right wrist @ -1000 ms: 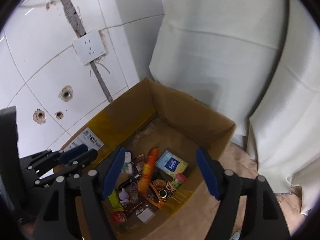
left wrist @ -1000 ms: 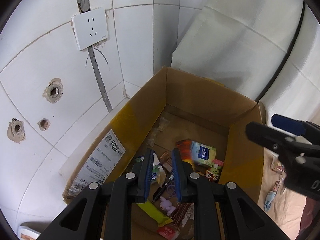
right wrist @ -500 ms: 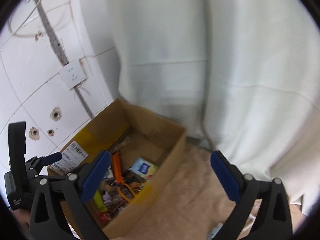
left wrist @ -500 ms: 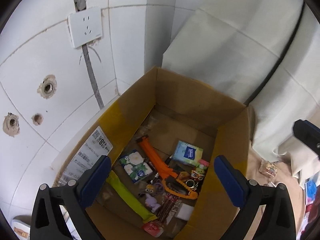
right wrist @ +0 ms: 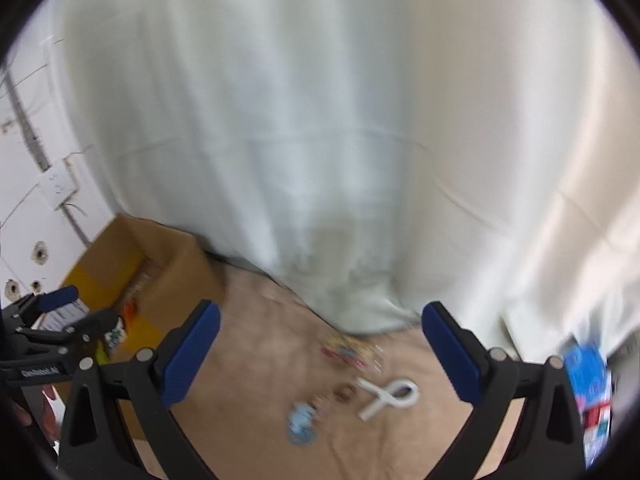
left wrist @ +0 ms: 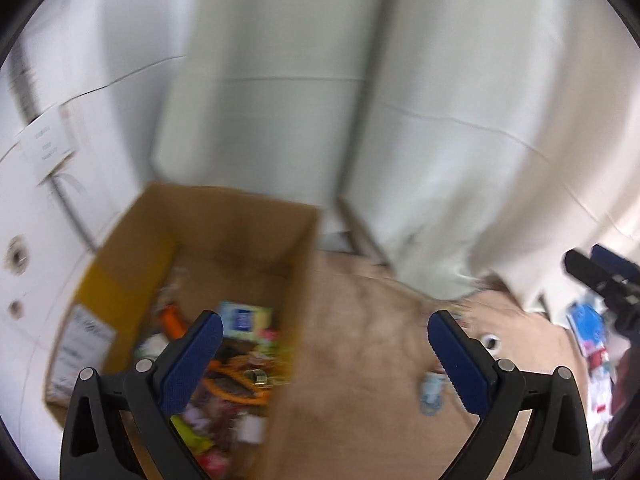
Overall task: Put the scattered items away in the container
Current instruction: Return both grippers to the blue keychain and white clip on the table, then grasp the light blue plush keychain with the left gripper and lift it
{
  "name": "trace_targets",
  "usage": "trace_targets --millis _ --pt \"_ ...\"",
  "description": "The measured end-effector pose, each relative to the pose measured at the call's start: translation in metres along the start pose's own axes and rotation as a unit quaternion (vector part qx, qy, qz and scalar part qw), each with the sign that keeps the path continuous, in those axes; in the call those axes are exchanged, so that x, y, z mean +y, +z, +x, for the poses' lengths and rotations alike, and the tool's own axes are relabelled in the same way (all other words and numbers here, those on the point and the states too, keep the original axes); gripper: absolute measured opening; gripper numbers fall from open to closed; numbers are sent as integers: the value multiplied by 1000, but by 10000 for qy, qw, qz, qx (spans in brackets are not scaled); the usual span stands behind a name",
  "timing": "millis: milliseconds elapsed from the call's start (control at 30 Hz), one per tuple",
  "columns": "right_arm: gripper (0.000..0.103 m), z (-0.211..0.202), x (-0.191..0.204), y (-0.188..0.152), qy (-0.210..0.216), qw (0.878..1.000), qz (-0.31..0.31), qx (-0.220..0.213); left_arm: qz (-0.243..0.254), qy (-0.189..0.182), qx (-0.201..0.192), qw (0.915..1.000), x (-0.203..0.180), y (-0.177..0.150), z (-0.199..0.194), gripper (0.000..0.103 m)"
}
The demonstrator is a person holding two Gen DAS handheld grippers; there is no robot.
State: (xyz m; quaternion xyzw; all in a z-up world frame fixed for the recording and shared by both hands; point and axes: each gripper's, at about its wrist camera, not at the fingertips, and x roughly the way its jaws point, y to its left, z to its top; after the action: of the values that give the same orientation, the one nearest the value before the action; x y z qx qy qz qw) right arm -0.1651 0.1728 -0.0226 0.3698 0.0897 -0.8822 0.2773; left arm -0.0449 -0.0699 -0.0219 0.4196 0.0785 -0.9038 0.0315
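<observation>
Scattered items wait beside the cardboard box, so I begin at my jaws: the left gripper has its jaws spread wide with nothing between them, over the box's right wall, and the right gripper is likewise spread and empty, over the beige cloth well right of the box. Between the right jaws lie a white loop and a pale blue trinket, with a colourful packet beyond them toward the white curtain. I judge this a reach for the next piece. Both views are smeared, so I would slow down, pick one object, centre it and lower squarely before closing. The box already holds many items.
</observation>
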Motion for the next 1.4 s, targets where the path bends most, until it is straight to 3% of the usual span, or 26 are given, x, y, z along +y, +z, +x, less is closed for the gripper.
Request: trace_targets --millis 300,533,600,667,700,733,833,967,1400 --pt "102 22 -61 -71 -224 9954 656 665 832 -282 170 9960 -83 -43 34 103" --pt "102 48 -78 -117 -389 9894 783 1157 1028 -377 687 9916 -98 -84 78 103" --pt "102 53 -77 -126 -428 9892 700 1215 1001 -331 652 9923 -98 -95 86 102" --pt "102 60 -76 -135 -445 9878 654 1341 1020 -289 642 9923 -98 -104 93 97" --pt "102 62 -76 -138 -447 9873 645 1383 1027 -308 650 9921 -98 -107 97 88" --pt "102 64 -76 -141 -442 9869 638 1414 1055 -305 686 9916 -99 -111 102 79" --pt "101 71 -75 -147 -412 9857 662 1494 1133 -362 820 9895 -100 -120 117 71" --pt "101 73 -74 -147 -349 9852 698 1524 1066 -508 862 9893 -104 -126 134 71" --pt "98 76 -80 -151 -261 9832 844 1600 1348 -315 1389 9806 -120 -138 194 71"
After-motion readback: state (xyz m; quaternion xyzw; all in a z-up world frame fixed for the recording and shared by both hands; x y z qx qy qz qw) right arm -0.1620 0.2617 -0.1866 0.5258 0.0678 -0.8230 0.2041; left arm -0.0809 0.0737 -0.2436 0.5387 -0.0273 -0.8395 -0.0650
